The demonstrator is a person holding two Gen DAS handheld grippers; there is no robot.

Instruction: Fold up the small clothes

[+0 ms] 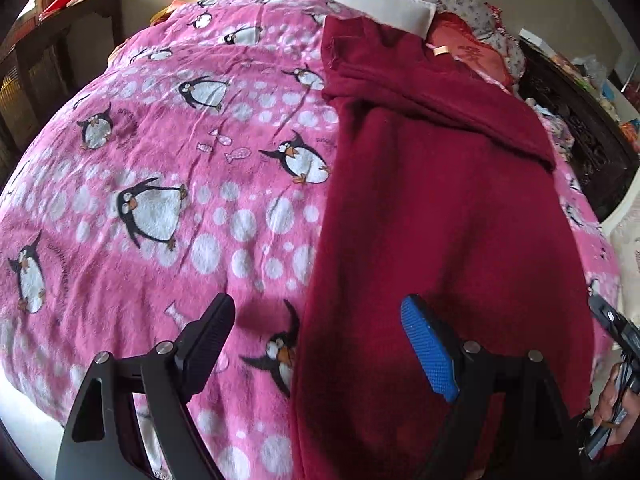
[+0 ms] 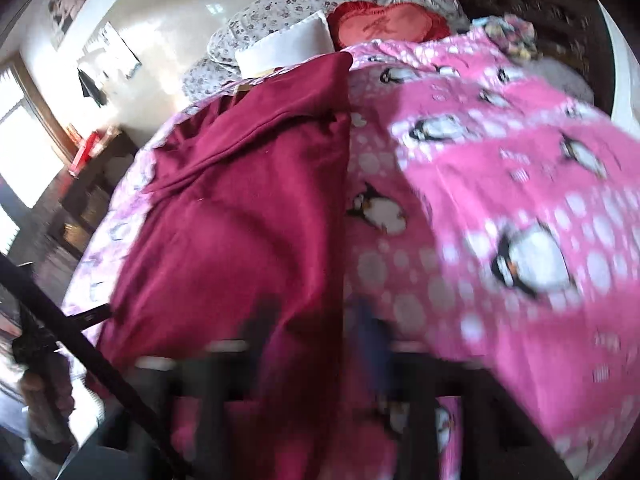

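Bed (image 1: 140, 168) under a pink penguin blanket carries everything. Dark red garment (image 1: 440, 208) lies lengthwise on it, running from the near edge up toward the pillows, nearer the bed's right side in the left wrist view.

Progress, my read: partly folded. It's a long narrow strip, long edges look turned in, and a sleeve or flap is laid diagonally across the top end. Crosswise folds not yet done, so roughly halfway at best.

Left gripper (image 1: 320, 344): jaws wide open, nothing between the pads, straddling the garment's left edge at the near end, one finger over blanket, one over red cloth. Contact with the fabric can't be confirmed.

Right gripper (image 2: 316, 344): heavily blurred, over the garment's right edge near the bed's near edge. Jaws look apart, nothing visibly clamped.

Clutter: white pillow (image 1: 380, 4) touching the garment's far end, red cushion (image 1: 476, 52) just beside it, floral pillows behind. These could crowd a fold toward the head end. A dark cable (image 2: 80, 344) crosses the right view's lower left.
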